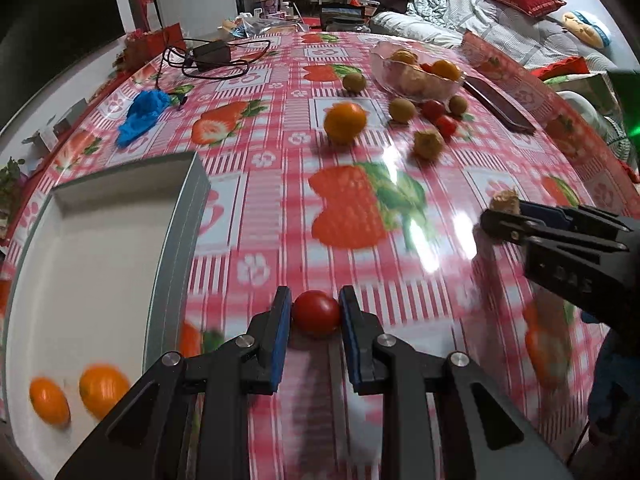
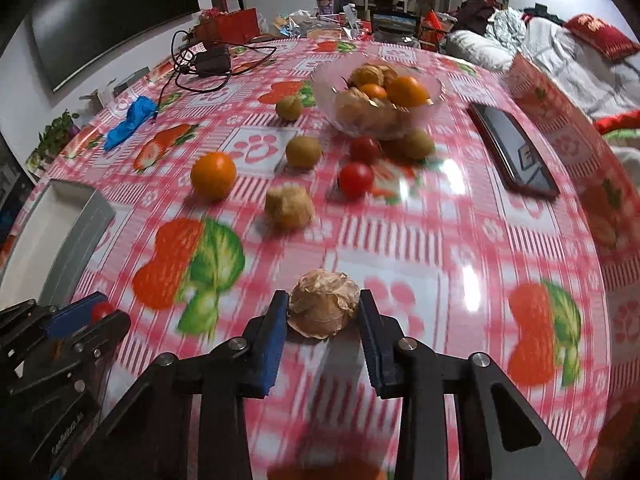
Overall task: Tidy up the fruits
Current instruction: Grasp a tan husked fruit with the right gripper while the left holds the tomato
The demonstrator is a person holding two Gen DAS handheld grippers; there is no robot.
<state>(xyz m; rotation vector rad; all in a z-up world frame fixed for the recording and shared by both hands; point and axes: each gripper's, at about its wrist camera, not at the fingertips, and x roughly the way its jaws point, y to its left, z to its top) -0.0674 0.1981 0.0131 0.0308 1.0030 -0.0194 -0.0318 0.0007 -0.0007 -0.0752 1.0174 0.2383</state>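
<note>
Clamped between the blue pads of the left tongs (image 1: 316,312) sits a red cherry tomato (image 1: 316,313), above the table (image 1: 280,208). To their left lies a grey tray (image 1: 100,248) with two oranges (image 1: 104,390) in it. The right tongs (image 2: 323,312) grip a papery husked fruit (image 2: 323,309). Ahead of both, loose fruits lie near a glass bowl (image 2: 376,100) holding more.

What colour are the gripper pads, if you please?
Blue pads, clearest in the left wrist view.
</note>
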